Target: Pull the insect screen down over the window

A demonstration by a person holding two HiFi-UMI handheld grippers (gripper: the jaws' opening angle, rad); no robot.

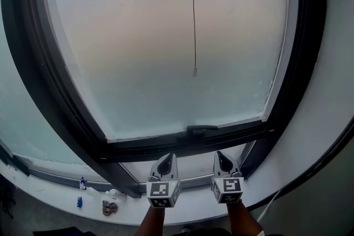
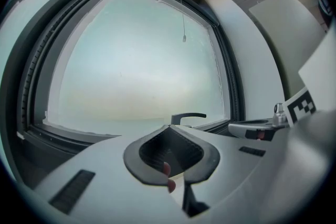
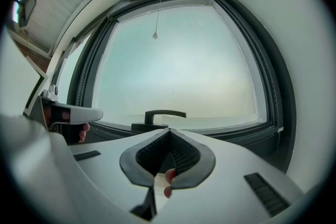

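Note:
A large window with frosted-looking glass (image 1: 166, 47) sits in a dark frame (image 1: 38, 80). A thin pull cord ending in a small toggle (image 1: 194, 71) hangs from the top of the frame, well above both grippers; the toggle (image 2: 184, 38) (image 3: 155, 35) also shows in both gripper views. No screen covers the glass. A dark window handle (image 1: 201, 129) lies on the lower frame bar. My left gripper (image 1: 168, 156) (image 2: 169, 127) and right gripper (image 1: 219, 154) (image 3: 169, 131) stand side by side just below that bar, pointing at the window, both shut with nothing between the jaws.
The white sill (image 1: 55, 190) at the lower left carries a small blue bottle (image 1: 79, 202), a white item (image 1: 113, 193) and a brownish clump (image 1: 109, 207). A white wall (image 1: 332, 91) borders the window on the right. A second pane (image 1: 22, 135) lies to the left.

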